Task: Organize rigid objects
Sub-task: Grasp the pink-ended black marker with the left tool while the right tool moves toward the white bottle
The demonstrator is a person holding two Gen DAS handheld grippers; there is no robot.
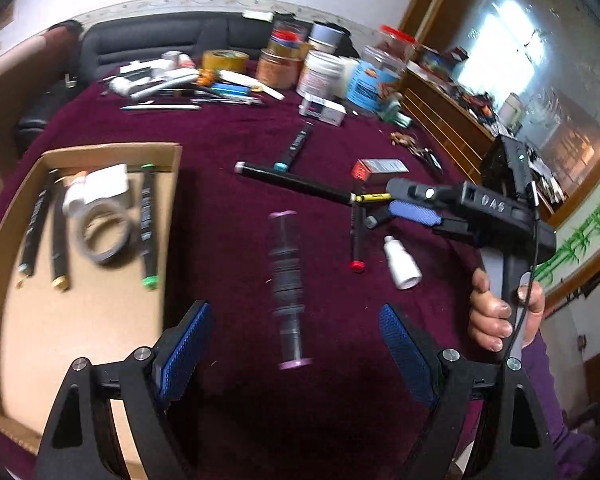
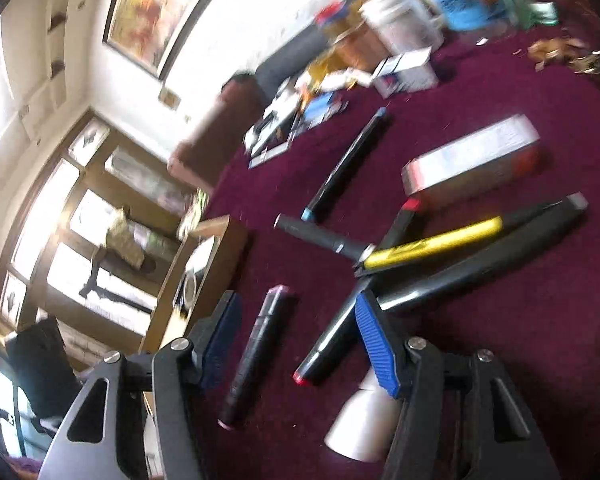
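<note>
A pink-capped black marker (image 1: pixel 287 292) lies blurred on the maroon cloth between the fingers of my open, empty left gripper (image 1: pixel 296 344). It also shows in the right wrist view (image 2: pixel 256 354). My right gripper (image 2: pixel 296 344) is open and empty above a red-capped marker (image 2: pixel 332 344) and a white bottle (image 2: pixel 360 420); it shows in the left wrist view (image 1: pixel 410 204). A long black marker (image 1: pixel 296 180), a yellow pen (image 2: pixel 432 246), a blue-capped marker (image 1: pixel 296 146) and a red-ended box (image 2: pixel 472 164) lie beyond. A cardboard tray (image 1: pixel 60 340) on the left holds several markers and a tape roll (image 1: pixel 102 236).
Jars, tubs, a tape roll (image 1: pixel 225 60), small boxes and pens crowd the table's far side. A dark sofa (image 1: pixel 140 40) stands behind. A wooden cabinet (image 1: pixel 460 120) with clutter runs along the right. The person's hand (image 1: pixel 500 312) grips the right gripper's handle.
</note>
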